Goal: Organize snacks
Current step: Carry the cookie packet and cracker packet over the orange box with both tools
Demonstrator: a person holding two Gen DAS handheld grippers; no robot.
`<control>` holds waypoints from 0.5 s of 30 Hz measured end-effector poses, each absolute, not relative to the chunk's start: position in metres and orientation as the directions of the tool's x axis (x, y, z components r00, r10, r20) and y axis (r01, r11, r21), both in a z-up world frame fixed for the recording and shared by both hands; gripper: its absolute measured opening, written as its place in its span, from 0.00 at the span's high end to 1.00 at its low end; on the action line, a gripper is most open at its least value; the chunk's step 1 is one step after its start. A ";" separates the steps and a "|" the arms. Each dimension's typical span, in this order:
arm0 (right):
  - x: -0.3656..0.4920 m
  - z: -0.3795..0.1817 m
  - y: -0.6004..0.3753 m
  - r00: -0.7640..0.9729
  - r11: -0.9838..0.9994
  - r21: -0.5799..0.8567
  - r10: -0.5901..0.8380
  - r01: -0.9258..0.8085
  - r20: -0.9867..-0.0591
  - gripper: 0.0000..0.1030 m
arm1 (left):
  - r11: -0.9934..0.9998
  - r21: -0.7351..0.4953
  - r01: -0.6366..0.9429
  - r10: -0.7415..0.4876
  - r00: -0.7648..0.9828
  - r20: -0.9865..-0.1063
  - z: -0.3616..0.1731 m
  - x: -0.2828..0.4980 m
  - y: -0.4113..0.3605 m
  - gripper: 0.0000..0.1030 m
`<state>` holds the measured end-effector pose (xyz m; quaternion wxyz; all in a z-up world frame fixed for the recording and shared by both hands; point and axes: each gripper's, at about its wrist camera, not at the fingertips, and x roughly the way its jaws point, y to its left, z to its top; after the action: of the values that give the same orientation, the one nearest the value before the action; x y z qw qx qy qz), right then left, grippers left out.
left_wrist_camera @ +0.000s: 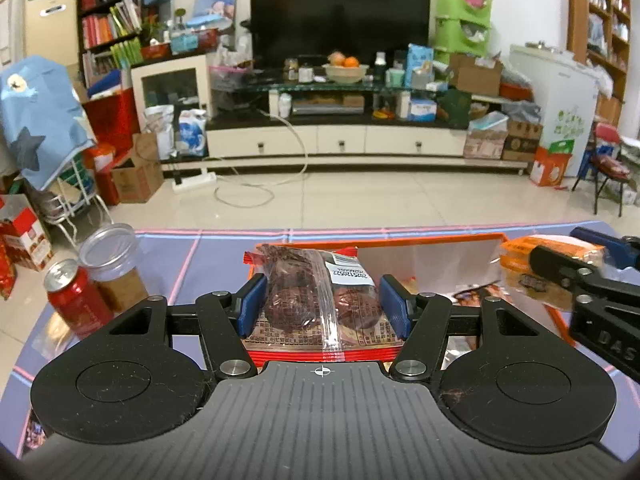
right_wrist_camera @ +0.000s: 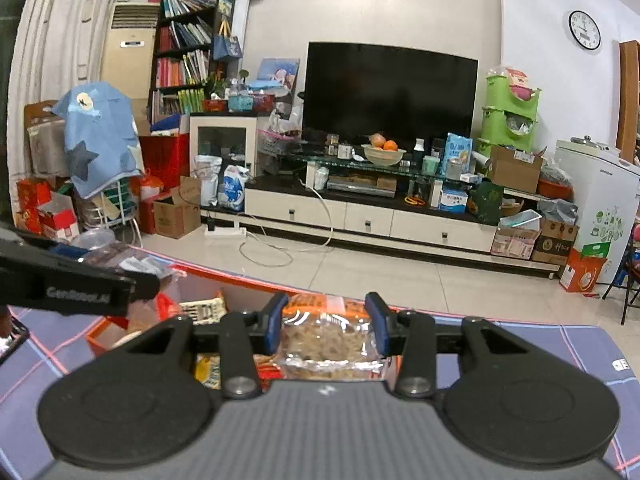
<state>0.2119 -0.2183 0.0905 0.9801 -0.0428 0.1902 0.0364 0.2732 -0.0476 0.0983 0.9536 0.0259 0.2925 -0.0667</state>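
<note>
Packet of dark dried fruit [left_wrist_camera: 320,300] sits clamped between the left gripper [left_wrist_camera: 323,304] pads above the orange box [left_wrist_camera: 440,240]; biscuit packet [right_wrist_camera: 328,336] is pinched between the right gripper [right_wrist_camera: 327,326] fingers, right of it; red can [left_wrist_camera: 76,296] stands far left.

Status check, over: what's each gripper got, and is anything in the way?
Left gripper shut on red packet. Right gripper shut on orange packet. Both over orange box. Nothing blocking.
</note>
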 end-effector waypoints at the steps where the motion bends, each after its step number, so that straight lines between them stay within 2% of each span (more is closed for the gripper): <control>1: 0.217 0.089 -0.219 0.924 0.994 -0.068 0.052 -0.084 -0.379 0.57 | 0.990 0.011 0.143 -0.111 0.817 -0.565 0.096 0.278 -0.049 0.73; 15: 0.238 0.074 -0.223 0.910 0.996 -0.012 0.072 -0.084 -0.409 0.57 | 0.991 0.045 0.127 -0.077 0.806 -0.586 0.068 0.299 -0.069 0.72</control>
<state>0.2382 -0.2228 0.0745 0.9771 -0.0148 0.2086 0.0399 0.2994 -0.0695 0.0680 0.9495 0.0410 0.3064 -0.0536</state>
